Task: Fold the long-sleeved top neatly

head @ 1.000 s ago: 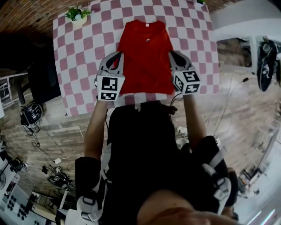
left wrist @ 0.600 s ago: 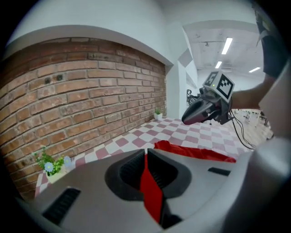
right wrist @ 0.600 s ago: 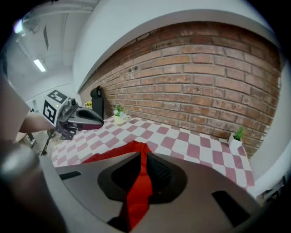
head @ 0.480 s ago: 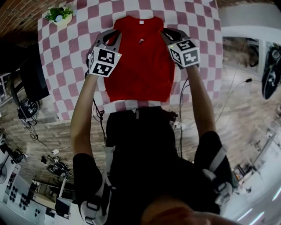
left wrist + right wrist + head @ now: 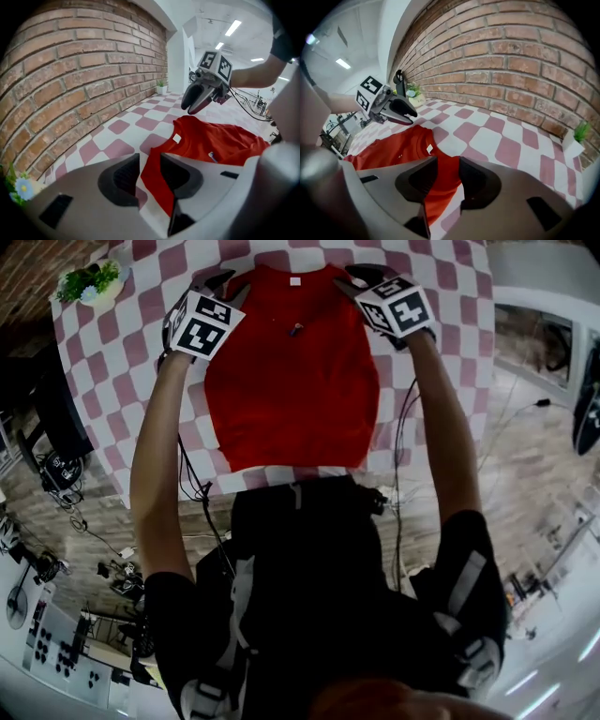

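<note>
Astride red top (image 5: 291,390) shoulders — left tongs (image 5: 150,166), right tongs (image 5: 447,171), opening, shut before

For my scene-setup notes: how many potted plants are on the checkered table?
2. The left plant stands at the table's far left corner; the right plant at the far right corner, outside the head view. Others could be hidden.

Lab-like workroom — brick wall (image 5: 70,84), strip lights (image 5: 233,28), checkered table (image 5: 103,362), floor cables (image 5: 75,521).
</note>
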### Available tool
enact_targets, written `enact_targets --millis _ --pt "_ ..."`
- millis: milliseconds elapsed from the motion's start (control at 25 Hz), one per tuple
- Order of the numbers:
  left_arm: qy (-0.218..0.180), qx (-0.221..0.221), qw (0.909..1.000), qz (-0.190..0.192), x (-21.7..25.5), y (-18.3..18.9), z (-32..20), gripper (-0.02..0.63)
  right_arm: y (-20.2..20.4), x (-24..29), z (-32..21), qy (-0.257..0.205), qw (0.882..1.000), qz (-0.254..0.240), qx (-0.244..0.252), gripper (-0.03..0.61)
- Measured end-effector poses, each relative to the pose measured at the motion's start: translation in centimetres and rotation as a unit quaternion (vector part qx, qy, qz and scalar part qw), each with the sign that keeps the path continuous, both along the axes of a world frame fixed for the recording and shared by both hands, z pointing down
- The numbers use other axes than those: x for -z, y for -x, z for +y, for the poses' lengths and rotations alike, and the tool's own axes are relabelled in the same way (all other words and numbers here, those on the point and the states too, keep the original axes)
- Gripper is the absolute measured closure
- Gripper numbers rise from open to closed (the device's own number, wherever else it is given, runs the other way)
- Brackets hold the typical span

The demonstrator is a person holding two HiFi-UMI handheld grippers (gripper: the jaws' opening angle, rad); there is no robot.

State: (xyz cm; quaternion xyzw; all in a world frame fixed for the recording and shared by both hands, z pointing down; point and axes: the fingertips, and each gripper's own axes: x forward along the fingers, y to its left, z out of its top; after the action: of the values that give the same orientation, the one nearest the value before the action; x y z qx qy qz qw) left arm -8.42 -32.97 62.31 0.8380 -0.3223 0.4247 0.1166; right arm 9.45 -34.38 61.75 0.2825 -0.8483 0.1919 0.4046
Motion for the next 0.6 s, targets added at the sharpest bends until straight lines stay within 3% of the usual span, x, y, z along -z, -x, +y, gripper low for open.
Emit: enact_targets --millis 200,440,600 --pt "0.021 -0.013 0.9996 -0.014 -2.0 -0.3 -2.2 0.492 -0.1 -2.9 -1.0 0.036 0.997 0.037 0.051 0.434" --pt "0.088 -0.056 0.9939 -0.034 -4.1 0.2 -1.7 0.492 -0.8 -4.8 -1.2 0.077 0.994 0.052 0.062 0.434" --pt "0.110 -0.068 0.9912 -0.030 -4.4 0.3 -1.2 0.494 -1.1 -5.5 -0.8 0.093 0.992 0.055 0.066 0.436"
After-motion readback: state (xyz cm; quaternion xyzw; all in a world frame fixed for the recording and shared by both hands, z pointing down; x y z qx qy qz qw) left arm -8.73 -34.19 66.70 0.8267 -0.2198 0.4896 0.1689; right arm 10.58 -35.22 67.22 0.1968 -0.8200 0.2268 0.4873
